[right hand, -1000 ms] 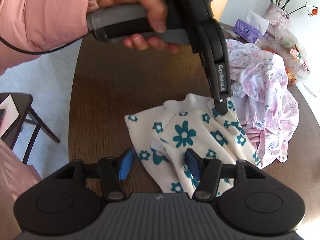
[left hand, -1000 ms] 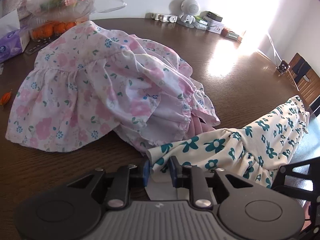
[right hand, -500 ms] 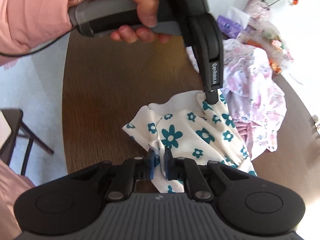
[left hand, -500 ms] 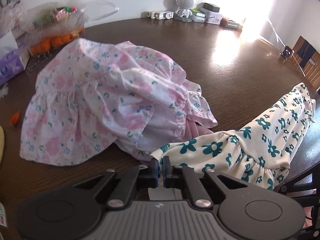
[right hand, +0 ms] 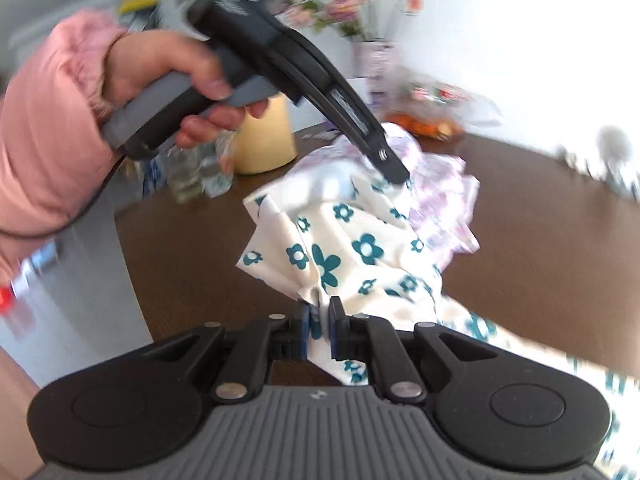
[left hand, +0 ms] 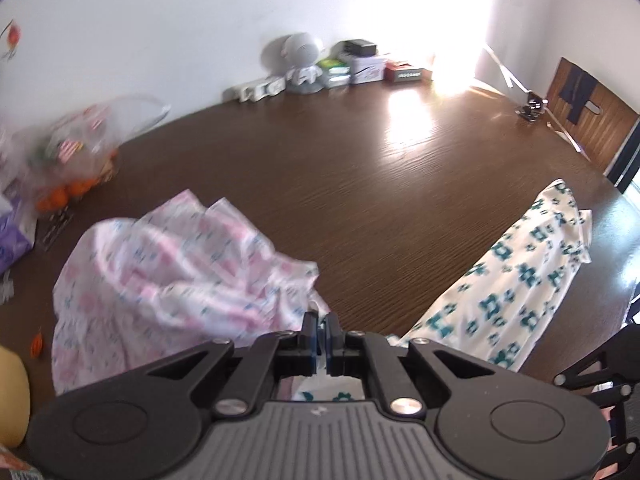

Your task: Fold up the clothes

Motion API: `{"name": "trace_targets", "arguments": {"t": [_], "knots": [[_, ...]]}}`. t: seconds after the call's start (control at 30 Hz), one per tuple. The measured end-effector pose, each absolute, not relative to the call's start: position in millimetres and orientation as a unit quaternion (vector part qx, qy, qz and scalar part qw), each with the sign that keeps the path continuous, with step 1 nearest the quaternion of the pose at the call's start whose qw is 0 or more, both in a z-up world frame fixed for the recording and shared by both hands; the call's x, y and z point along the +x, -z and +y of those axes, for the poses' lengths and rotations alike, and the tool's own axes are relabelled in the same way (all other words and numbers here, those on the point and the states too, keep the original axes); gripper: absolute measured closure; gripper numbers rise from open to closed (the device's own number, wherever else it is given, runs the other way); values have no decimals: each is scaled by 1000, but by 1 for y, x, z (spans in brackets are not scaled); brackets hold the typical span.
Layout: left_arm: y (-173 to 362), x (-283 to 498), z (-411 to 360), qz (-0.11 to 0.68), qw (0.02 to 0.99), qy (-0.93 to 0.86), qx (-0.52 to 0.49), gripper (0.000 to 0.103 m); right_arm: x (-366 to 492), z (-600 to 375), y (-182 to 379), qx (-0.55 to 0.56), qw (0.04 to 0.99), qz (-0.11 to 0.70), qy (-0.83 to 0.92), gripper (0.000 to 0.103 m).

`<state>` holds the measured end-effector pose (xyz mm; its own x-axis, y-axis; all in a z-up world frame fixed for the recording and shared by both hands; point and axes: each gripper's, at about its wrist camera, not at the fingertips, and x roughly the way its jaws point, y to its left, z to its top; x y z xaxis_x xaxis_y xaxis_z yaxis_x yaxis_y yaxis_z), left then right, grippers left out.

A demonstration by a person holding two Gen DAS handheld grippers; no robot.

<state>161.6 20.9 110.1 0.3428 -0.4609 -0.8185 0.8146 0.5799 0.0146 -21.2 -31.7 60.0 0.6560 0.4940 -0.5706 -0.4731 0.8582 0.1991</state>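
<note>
Cloth like your flower dress (right hand: 344, 248) is soft and floppy — both tongs, left gripper (left hand: 319, 334) and right gripper (right hand: 318, 320), pinch its edge tight, so lift it gently.

Left wrist view looks low across the worktop (left hand: 400, 184) toward the far wall. Right wrist view faces the opposite end, close in. Both share the teal-flowered garment (left hand: 516, 280) (right hand: 352, 248).

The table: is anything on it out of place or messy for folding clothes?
Yes. The pink floral garment lies crumpled in a heap on the table, its edge touching the white garment with teal flowers that both tongs (left, right) hold.
</note>
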Motion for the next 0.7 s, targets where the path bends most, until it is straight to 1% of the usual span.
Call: {"name": "trace_targets", "arguments": {"t": [0.13,0.2,0.3,0.37,0.4,0.43,0.47,0.5,0.57,0.63,0.7], "knots": [[-114,143,-18,397,785,416,232,100,-28,-70,-43,103,899,331,-268,95],[-108,138,-28,399,785,409,238,100,-26,-81,-36,128,891,338,-274,94],[-95,137,-27,411,793,391,223,99,-22,-80,-35,111,891,329,-292,94],[-92,142,-6,417,807,377,180,98,-15,-70,-38,84,889,323,-313,94],[-91,145,9,420,817,362,157,92,-12,-65,-39,74,887,323,-322,94],[-91,147,26,423,828,344,133,90,-6,-60,-38,68,883,325,-331,94],[-90,150,42,425,837,326,110,83,-1,-55,-38,61,880,328,-339,94],[-90,152,58,428,846,308,86,68,3,-50,-36,56,877,330,-344,94],[-87,154,90,433,860,265,51,50,11,-40,-34,45,873,335,-352,94],[-81,148,119,437,871,219,41,49,18,-34,-30,44,869,340,-358,94],[-74,137,149,441,878,185,17,44,24,-26,-26,40,867,343,-359,94]]}}
